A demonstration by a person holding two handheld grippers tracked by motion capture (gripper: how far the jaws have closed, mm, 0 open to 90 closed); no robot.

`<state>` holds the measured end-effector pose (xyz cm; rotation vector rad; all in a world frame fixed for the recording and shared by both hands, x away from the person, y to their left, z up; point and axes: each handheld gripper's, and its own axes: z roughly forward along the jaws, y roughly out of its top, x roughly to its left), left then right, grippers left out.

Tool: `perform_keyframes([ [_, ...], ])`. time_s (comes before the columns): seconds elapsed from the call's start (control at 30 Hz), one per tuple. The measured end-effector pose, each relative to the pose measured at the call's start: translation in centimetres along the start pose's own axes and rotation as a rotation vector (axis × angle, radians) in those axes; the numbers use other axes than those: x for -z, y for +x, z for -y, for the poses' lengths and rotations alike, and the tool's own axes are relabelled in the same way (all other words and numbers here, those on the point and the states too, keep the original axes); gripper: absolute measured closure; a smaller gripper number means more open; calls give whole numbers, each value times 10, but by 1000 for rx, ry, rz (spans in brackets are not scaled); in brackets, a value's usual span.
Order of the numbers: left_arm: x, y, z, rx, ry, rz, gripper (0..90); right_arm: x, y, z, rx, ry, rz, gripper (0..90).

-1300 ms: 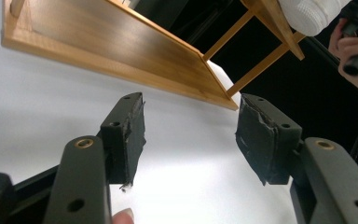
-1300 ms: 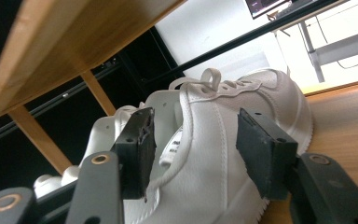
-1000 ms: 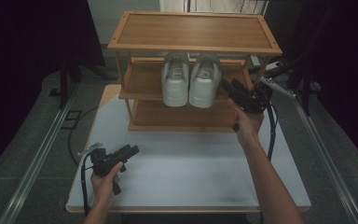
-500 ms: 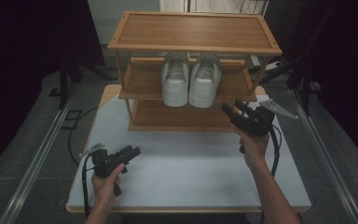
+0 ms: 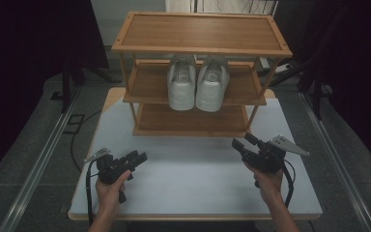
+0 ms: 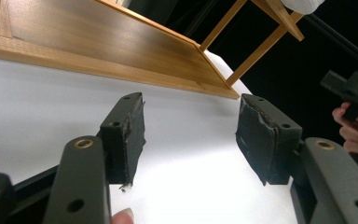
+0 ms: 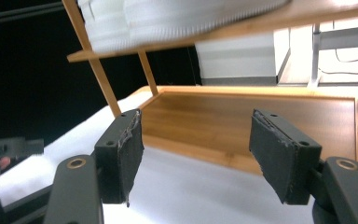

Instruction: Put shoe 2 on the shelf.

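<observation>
Two grippers, both empty; the left gripper (image 5: pixel 136 158) rests low over the white table (image 5: pixel 193 179), jaws apart with only bare tabletop between them, as if parked. Ahead of both pairs of jaws, the pair of white sneakers (image 5: pixel 198 86) sits side by side on the wooden rack's (image 5: pixel 200 30) middle shelf, toes outward; the right gripper (image 5: pixel 241 144), jaws just opened wide, holds nothing, seemingly done placing.

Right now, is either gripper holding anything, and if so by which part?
Nothing is held. The left gripper and the right gripper are both open over the bare table, and the shoes sit untouched on the rack's middle shelf.
</observation>
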<state>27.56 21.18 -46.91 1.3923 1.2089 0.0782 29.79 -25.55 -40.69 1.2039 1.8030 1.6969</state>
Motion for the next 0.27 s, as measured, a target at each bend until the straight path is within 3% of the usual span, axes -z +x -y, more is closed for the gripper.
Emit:
perform_keyframes([
  [0.17, -2, -3, -1, -3, 4, 4, 413, -1, -1, 10, -17, 8, -26, 346],
  [0.27, -3, -5, -1, -18, 5, 1, 410, 4, -2, 12, 6, 14, -27, 344],
])
